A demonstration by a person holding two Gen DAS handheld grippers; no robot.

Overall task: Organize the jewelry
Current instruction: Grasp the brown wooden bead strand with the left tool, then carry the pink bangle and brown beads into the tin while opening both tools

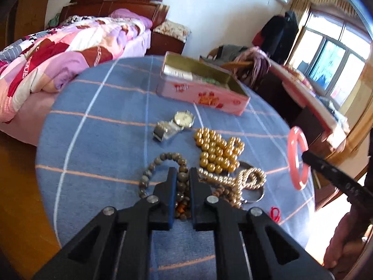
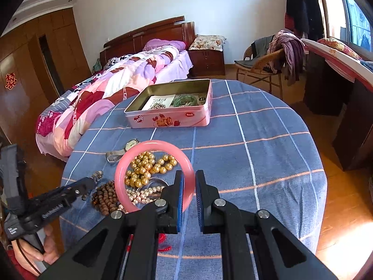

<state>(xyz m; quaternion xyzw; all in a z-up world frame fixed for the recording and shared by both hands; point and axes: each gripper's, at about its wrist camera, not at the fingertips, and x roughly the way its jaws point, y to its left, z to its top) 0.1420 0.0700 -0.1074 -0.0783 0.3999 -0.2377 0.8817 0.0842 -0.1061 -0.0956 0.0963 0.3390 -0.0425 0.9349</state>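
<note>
Right gripper (image 2: 188, 184): jaws clenched on the rim of the pink bangle (image 2: 130, 161), which stood raised on edge above the jewelry heap. Left gripper (image 1: 182, 175): jaws clamped on the brown bead bracelet (image 1: 160, 158), which lay on the counter (image 2: 268, 140). The open pink tin (image 2: 170, 114), the landmark, lay straight ahead of both grippers on the far side of the heap, its long axis crosswise; the bangle, already lifted, appeared readier for it. Between heap and tin lay only the wristwatch (image 1: 177, 123). Just short of the tin from the grippers sat gold pearls (image 1: 216, 149) and a cream pearl strand (image 1: 242, 177); a red cord (image 1: 275, 212) lay nearest the grippers.
</note>
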